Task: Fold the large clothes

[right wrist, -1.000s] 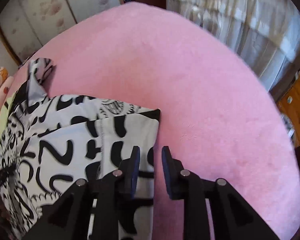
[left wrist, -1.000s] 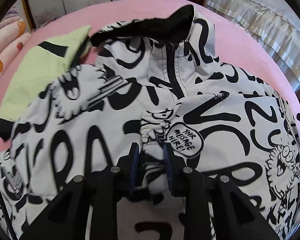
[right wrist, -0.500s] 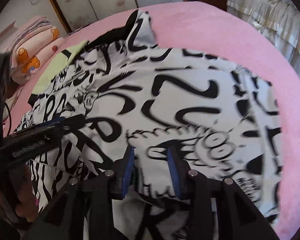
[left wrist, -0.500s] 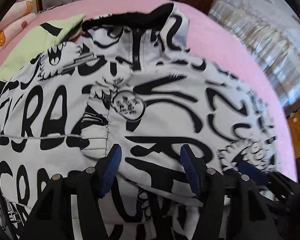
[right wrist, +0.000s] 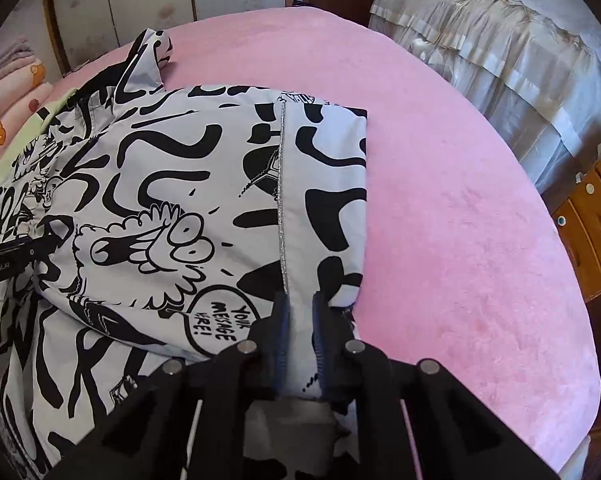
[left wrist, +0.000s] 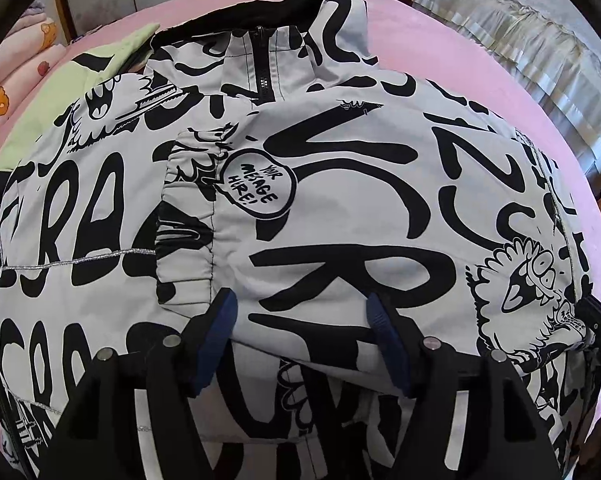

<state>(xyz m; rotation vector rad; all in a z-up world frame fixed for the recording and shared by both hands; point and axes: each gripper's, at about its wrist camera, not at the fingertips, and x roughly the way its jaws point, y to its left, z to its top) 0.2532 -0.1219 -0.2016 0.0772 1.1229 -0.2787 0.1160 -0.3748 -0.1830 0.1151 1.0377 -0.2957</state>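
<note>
The black-and-white printed jacket (left wrist: 300, 184) lies spread on the pink bed (right wrist: 460, 200), collar at the far end and a sleeve folded in across the chest.

Taking the jacket's zip (left wrist: 262, 68) as the landmark: on the near-left side of it, the left claw (left wrist: 302, 320) stands apart, its jaws having just been opening, with the folded sleeve's fabric between the blue pads (left wrist: 220, 328) but not pinched. To the right and nearer than the zip, at the jacket's outer edge, the right claw (right wrist: 300, 320) has just been closing and is clamped on a ridge of the cloth beside the silver piping (right wrist: 282, 200).

As I judge it, the step in hand is bringing this right side over toward the zip line. Doing it well calls for keeping the pinch on both layers, lifting only enough to clear the sleeve, and laying the edge parallel to the zip so the fold stays square; the left claw would best hold the sleeve flat.

The left view shows the zip, the collar and a pale green garment (left wrist: 72, 92) beyond the jacket's left shoulder. The right view alone shows the clamped edge, the squared right fold, and a wooden drawer unit (right wrist: 588, 216) past the bed.
</note>
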